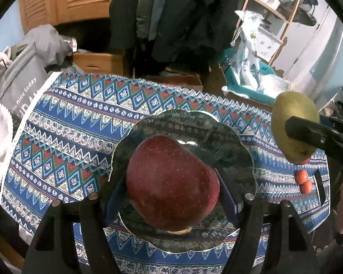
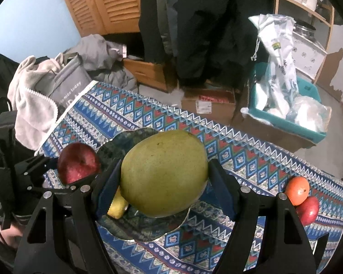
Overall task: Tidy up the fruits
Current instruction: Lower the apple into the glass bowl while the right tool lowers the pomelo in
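Left wrist view: the left gripper [image 1: 171, 188] is clamped on the red apple [image 1: 171, 182], held directly over the scalloped glass plate [image 1: 187, 123] on the patterned blue cloth [image 1: 68, 123], so the plate lies straight below it; the mango [image 1: 293, 118] hangs off to the right, beyond the rim.

Right wrist view: the right gripper [image 2: 163, 187] grips the mango [image 2: 163, 173], long axis crosswise between the jaws, above the plate's near right edge [image 2: 148, 233]; a yellow fruit [image 2: 117, 207] already lies there, two fruits [image 2: 301, 197] wait on the cloth, and clutter crowds the room behind
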`<state>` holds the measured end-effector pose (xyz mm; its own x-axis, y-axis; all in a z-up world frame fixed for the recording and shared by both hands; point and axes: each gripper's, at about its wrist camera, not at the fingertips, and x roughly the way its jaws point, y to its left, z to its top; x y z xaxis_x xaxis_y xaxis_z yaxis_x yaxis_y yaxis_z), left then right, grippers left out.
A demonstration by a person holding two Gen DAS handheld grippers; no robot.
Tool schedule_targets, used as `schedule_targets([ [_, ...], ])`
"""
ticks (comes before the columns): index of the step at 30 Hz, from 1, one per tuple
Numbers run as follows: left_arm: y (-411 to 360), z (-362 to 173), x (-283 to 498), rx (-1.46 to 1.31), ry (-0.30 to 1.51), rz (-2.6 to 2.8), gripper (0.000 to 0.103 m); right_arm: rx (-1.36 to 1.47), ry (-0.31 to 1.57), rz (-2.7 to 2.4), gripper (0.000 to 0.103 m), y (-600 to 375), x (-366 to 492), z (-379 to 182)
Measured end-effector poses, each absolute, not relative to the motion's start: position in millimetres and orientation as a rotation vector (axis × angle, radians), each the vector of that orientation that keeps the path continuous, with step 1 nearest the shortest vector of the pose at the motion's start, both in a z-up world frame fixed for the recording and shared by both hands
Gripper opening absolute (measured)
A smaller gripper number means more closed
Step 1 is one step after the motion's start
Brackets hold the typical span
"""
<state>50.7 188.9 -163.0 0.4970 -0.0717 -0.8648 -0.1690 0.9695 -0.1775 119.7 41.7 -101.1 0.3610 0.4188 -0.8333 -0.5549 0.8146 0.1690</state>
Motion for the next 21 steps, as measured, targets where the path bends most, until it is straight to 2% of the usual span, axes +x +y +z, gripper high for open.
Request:
schedule_targets([
  [11,201,-208,61,-0.338,1.165,0.091,0.075,-0.179,1.088,0.635,0.075,51,124,-134],
  [21,204,-209,64,-0.333,1.155,0.110,0.074,-0.181,1.140,0.645,0.075,57,124,-158],
])
